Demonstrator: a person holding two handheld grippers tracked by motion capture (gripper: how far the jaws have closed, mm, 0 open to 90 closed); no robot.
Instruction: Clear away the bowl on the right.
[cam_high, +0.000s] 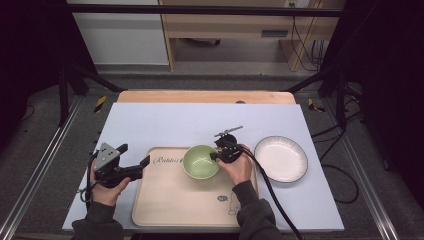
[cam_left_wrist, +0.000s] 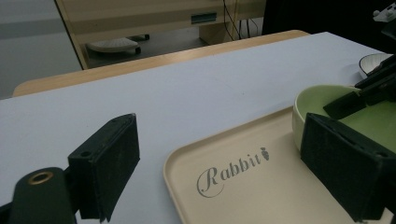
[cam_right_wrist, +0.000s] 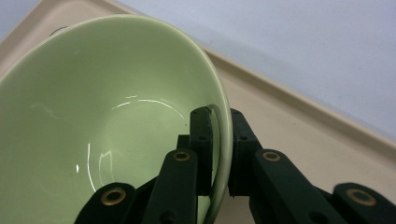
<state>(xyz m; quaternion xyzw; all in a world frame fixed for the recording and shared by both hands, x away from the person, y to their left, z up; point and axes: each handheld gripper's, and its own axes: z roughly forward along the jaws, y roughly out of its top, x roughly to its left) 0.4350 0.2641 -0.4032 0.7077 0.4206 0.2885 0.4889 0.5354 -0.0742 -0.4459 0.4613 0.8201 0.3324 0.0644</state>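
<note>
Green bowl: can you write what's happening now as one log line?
right gripper: shut on rim of glossy green ceramic bowl | bowl: on beige plastic tray | left gripper: open, holding nothing, at tray's left edge

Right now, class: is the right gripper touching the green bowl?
Touching. In the right gripper view, the right gripper has its jaws clamped on the green bowl rim, one inside, one outside.

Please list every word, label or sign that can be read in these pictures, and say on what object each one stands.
"Rabbit", in script with a small carrot sign after it: on the beige tray.
Small dark mark near the tray's front corner, in the high view: too small to read.
</note>
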